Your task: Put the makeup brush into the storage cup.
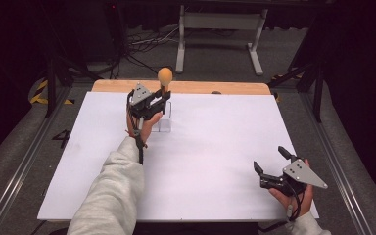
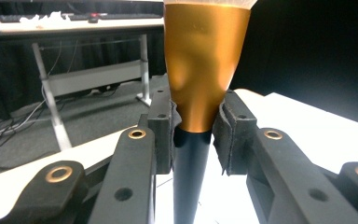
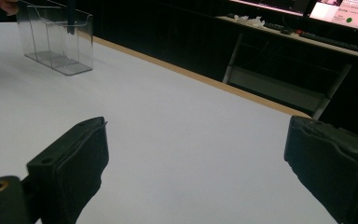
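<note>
Upper centre of the high view: the left gripper (image 1: 160, 98) was clamped on a brush (image 1: 164, 78), its pads (image 2: 168, 126) pinching where the gold collar met the dark handle, above a clear plastic holder (image 1: 162, 117) on the desk (image 1: 215, 147). Lower right, the right gripper (image 1: 272, 162) rested with jaws spread, holding nothing. Risk: the tapered collar could slip through the pads, or the handle could tip the light holder.
</note>
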